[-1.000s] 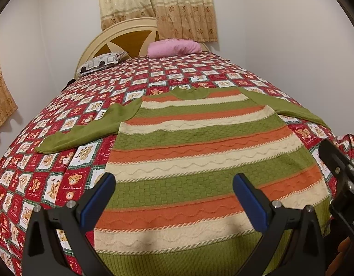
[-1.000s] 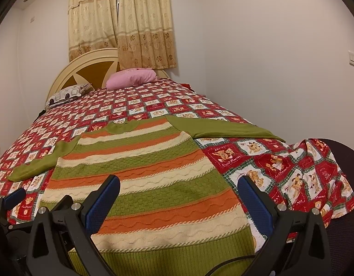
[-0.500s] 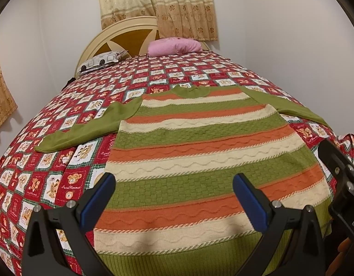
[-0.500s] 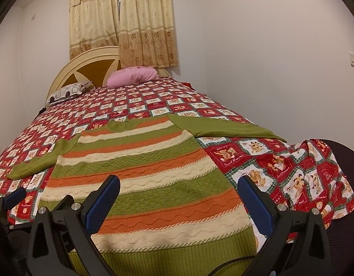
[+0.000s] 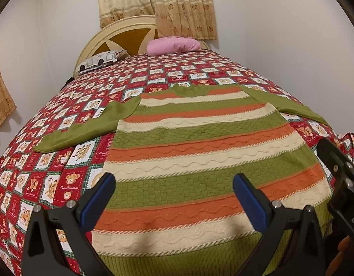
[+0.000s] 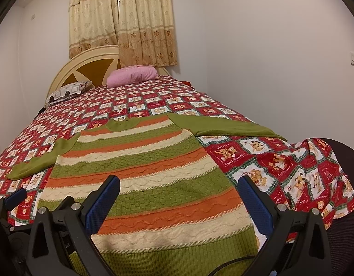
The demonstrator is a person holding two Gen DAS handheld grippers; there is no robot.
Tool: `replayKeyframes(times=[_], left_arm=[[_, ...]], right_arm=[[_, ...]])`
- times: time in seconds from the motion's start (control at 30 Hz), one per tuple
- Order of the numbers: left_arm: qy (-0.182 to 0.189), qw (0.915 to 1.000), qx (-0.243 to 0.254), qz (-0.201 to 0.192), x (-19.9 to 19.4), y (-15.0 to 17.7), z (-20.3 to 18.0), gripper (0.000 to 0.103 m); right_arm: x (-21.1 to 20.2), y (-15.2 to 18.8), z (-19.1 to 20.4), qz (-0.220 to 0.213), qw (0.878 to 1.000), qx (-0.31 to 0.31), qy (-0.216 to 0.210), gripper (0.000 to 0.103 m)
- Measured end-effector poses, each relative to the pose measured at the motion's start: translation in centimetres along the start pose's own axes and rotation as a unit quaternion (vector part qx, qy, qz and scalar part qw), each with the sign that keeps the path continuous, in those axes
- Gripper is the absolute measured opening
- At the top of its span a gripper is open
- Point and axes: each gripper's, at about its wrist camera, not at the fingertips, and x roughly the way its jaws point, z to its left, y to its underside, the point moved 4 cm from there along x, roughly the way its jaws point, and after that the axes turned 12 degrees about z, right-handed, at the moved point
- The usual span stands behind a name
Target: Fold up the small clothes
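Striped knit sweater [image 5: 200, 151] flat on quilted bed [image 5: 50, 184]; soft, floppy, likely grippy. Left gripper [image 5: 174, 197] and right gripper [image 6: 180, 197] fingers spread, empty, above hem. Best hold: sleeve cuff [image 5: 44, 145] or hem corners

A green, orange and cream striped knit sweater [image 5: 200, 161] lies flat on the red teddy-bear-patterned bed quilt [image 5: 62, 161], sleeves spread left and right. Behind it, a pink pillow [image 5: 172, 46] rests against the cream wooden headboard [image 5: 121, 34].

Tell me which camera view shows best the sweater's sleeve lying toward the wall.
The right wrist view: there the sleeve lies flat in full, cuff included. The left wrist view shows the same sleeve squeezed at the right, foreshortened.
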Motion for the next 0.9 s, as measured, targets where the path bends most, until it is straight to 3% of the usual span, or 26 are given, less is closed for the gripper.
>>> replayKeyframes(times=[0.33, 0.5, 0.77, 0.9], left_arm=[[-0.007, 1.0000, 0.007, 0.001, 1.3, -1.7, -0.3, 0.103], [0.011, 0.9998, 0.014, -0.007, 2.8, -3.4, 0.2, 0.103], [-0.005, 0.9996, 0.002, -0.029, 6.0, -8.0, 1.3, 0.103], [-0.008, 0.9998, -0.006, -0.020, 8.5, -8.9, 1.4, 0.103]], right_arm=[[1.8, -1.3, -0.3, 0.014, 1.000, 0.008, 0.009, 0.102], [3.3, -2.5, -0.9, 0.018, 1.000, 0.007, 0.014, 0.102], [7.4, -6.5, -8.5, 0.031, 0.995, 0.085, 0.032, 0.100], [10.7, -8.9, -14.4, 0.054, 0.990, 0.124, 0.041, 0.077]])
